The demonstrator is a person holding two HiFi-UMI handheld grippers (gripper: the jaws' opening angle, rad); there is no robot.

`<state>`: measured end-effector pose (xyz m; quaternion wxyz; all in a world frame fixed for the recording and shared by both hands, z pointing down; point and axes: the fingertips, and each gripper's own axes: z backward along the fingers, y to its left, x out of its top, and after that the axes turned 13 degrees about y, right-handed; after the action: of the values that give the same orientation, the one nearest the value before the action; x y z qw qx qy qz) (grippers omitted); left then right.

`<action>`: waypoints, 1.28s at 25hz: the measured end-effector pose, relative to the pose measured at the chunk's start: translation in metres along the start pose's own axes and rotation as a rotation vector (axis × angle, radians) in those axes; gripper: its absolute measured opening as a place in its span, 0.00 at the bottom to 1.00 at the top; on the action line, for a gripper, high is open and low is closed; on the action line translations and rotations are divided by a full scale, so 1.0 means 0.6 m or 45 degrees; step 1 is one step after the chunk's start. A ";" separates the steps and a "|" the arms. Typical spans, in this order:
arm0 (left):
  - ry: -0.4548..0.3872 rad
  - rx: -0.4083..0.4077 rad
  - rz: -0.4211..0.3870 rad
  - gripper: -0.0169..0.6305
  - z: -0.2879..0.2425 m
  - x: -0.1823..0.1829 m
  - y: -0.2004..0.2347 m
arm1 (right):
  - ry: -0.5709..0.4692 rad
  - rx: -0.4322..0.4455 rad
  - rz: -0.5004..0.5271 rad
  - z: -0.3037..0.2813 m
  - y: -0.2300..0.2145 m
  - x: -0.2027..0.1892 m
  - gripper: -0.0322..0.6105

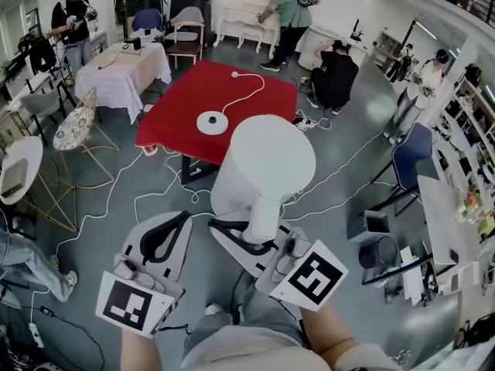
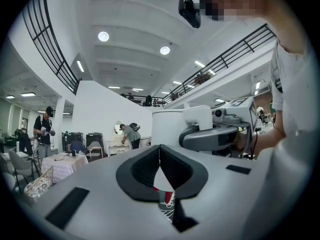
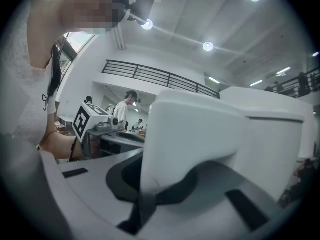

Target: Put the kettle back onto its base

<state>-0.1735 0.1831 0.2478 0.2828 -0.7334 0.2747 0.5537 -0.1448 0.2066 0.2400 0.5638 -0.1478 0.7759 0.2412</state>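
Kettle (image 1: pixel 263 161), clamped by its handle (image 1: pixel 261 211) in the right gripper (image 1: pixel 251 242), left gripper (image 1: pixel 174 226) closed on nothing, needs carrying to the base (image 1: pixel 212 122) at upper centre, then lowering squarely.

The hall is bright, lit evenly from above by round ceiling lamps (image 2: pixel 103 36), which glare a little. Shadows on the floor (image 1: pixel 371 130) are soft and weak. All views are fisheye: the railing (image 2: pixel 52 54) bends, and both gripper views go dark in the corners. The kettle (image 3: pixel 200 134) is near the right lens and blurred; the background there is sharper.
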 end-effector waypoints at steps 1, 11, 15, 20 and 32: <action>0.002 0.001 0.002 0.04 -0.003 0.001 0.001 | -0.004 0.004 -0.002 0.000 -0.006 0.000 0.06; -0.003 0.051 0.017 0.04 -0.086 0.019 0.014 | -0.014 0.073 0.006 -0.002 -0.085 -0.028 0.06; 0.008 0.066 0.039 0.04 -0.146 0.034 0.016 | -0.022 0.106 0.027 0.005 -0.138 -0.039 0.06; 0.014 0.110 0.049 0.04 -0.223 0.062 0.024 | -0.043 0.161 0.038 0.012 -0.217 -0.051 0.06; -0.012 0.292 0.108 0.04 -0.373 0.119 0.010 | -0.062 0.345 0.161 0.070 -0.362 -0.092 0.06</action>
<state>-0.0142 0.0118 0.2289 0.3424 -0.6814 0.3658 0.5335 0.0156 0.0447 0.2365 0.5808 -0.0151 0.7953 0.1728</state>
